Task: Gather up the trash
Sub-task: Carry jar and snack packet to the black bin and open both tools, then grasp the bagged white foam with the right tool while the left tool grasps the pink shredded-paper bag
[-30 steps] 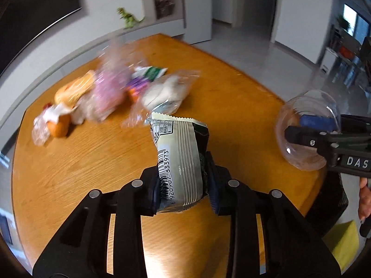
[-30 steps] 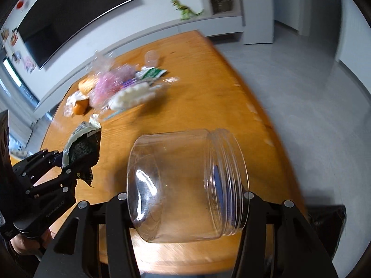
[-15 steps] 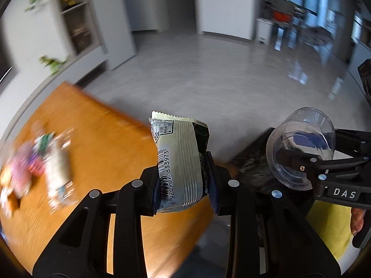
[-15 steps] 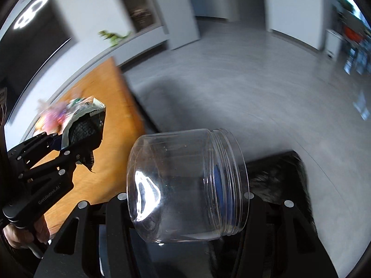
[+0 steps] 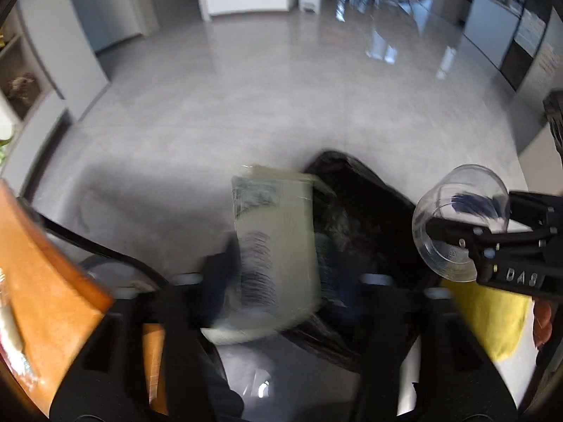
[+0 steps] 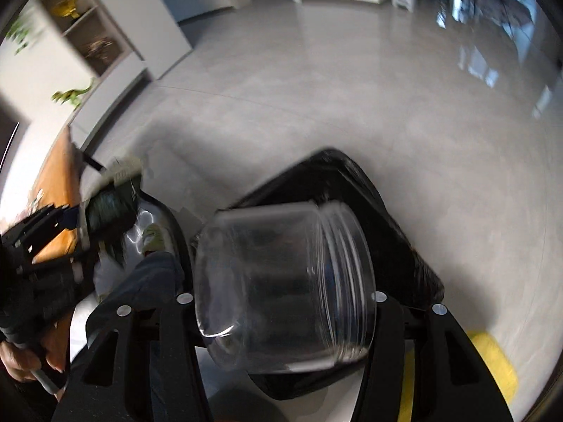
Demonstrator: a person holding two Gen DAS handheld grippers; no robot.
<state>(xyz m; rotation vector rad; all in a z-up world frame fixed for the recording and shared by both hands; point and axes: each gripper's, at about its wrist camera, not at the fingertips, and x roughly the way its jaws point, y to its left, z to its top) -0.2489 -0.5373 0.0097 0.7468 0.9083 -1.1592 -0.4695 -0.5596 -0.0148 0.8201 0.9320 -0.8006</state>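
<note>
1. Step in hand (our judgement): drop-off. Both items are at the black trash bag on the floor, off the counter edge.
2. Left gripper: jaws have just been opening and stand wide. The wrapper is between them, blurred, with a clear gap to the right-hand finger. We read it as released and dropping.
3. Right gripper: jaws have just been opening. The clear jar is between them, lying on its side with the threaded mouth to the right. The jar is smeared while the fingers are sharp, so it may be slipping. We cannot tell whether the pads press on it.
4. Key relation: the bag lies below and beyond both sets of jaws.
   - The wrapper's long axis runs along the fingers, pointing away from the cam.
   - The wrapper overlaps only the bag's left rim, so of the two it is the likelier to miss.
   - The right hand is nearer the bag's middle, and the jar sits squarely over the black plastic.
5. View differences:
   - The left wrist cam shows the jar's base end-on and the bag's contents, which are dark and unclear.
   - The right wrist cam shows the wrapper's dark inner face and the person's hand on the left gripper's handle. It alone shows the bag's full outline.
</note>
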